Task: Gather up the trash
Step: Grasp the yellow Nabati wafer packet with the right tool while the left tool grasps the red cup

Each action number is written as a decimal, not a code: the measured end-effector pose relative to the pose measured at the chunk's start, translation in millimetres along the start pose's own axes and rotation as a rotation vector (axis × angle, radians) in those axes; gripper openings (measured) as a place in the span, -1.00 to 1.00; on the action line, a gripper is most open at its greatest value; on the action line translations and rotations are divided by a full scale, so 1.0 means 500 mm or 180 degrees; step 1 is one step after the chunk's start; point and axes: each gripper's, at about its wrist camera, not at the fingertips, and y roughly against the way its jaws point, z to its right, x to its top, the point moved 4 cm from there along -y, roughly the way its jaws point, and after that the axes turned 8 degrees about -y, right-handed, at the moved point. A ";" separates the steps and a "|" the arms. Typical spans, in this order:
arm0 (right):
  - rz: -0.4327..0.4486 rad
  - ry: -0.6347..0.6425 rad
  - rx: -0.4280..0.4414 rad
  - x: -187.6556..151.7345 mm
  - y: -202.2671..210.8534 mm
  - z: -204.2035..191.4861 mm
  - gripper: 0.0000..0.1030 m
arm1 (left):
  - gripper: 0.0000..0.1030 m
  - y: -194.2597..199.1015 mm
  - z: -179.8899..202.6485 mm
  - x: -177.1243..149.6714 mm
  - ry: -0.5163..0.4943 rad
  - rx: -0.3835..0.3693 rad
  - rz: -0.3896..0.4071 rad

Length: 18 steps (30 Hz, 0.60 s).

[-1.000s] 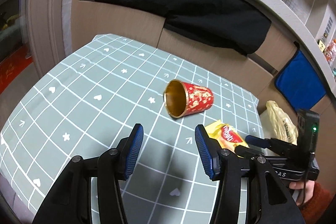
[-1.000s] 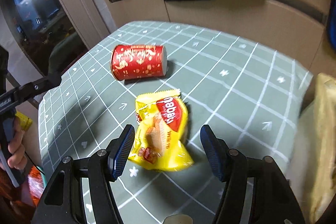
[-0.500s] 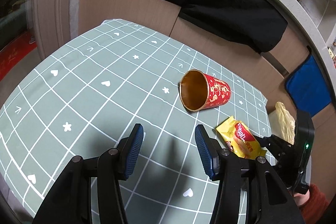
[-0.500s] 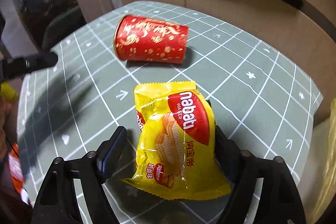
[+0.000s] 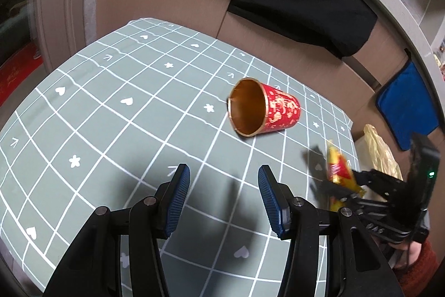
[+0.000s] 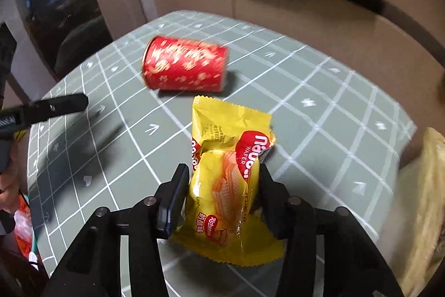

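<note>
Right gripper [image 6: 222, 194] closing, pinching the wafer packet [image 6: 228, 174] mid-body to lift it; left gripper [image 5: 224, 199] wide, empty, facing the tipped cup [image 5: 264, 110].

On the table [image 6: 319, 113] the cup [image 6: 185, 67] lies on its side, with the wafer packet [image 6: 228, 171] just in front of it, between the right gripper [image 6: 222, 185]'s closing jaws. The left gripper [image 5: 222, 195] hangs over bare cloth to the cup's left, and a plastic bag [image 5: 381, 149] sits off the table's right edge.

The desk [image 5: 116, 113] wears a grey-green cloth gridded in white. A red paper cup [image 5: 264, 110] lies on its side at two o'clock.
</note>
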 end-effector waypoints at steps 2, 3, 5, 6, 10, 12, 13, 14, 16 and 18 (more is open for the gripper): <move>0.0107 -0.0109 -0.0001 -0.001 0.032 0.019 -0.13 | 0.01 -0.003 0.008 0.003 -0.0031 -0.0031 0.0016; 0.0166 -0.0195 0.0031 -0.002 0.050 0.031 -0.13 | 0.01 -0.006 0.016 0.006 -0.0048 -0.0070 0.0027; 0.0259 -0.0368 0.0082 -0.004 0.080 0.055 -0.13 | 0.01 -0.011 0.026 0.013 -0.0066 -0.0142 0.0046; 0.0294 -0.0444 0.0098 -0.006 0.094 0.065 -0.13 | 0.01 -0.015 0.034 0.019 -0.0074 -0.0192 0.0070; 0.0401 -0.0523 0.0047 -0.018 0.127 0.083 -0.13 | 0.01 -0.033 0.067 0.050 -0.0166 -0.0363 0.0148; 0.0424 -0.0503 -0.0027 -0.025 0.132 0.092 -0.13 | 0.01 -0.047 0.077 0.069 -0.0203 -0.0431 0.0188; 0.0418 -0.0515 -0.0035 -0.028 0.133 0.096 -0.13 | 0.00 -0.057 0.079 0.078 -0.0201 -0.0428 0.0189; 0.0411 -0.0534 -0.0025 -0.031 0.133 0.100 -0.13 | 0.00 -0.069 0.079 0.088 -0.0174 -0.0413 0.0179; 0.0399 -0.0590 0.0009 -0.036 0.132 0.109 -0.13 | 0.00 -0.093 0.076 0.103 -0.0097 -0.0386 0.0149; 0.0397 -0.0611 0.0008 -0.042 0.130 0.111 -0.13 | -0.03 -0.120 0.071 0.115 0.0004 -0.0370 0.0091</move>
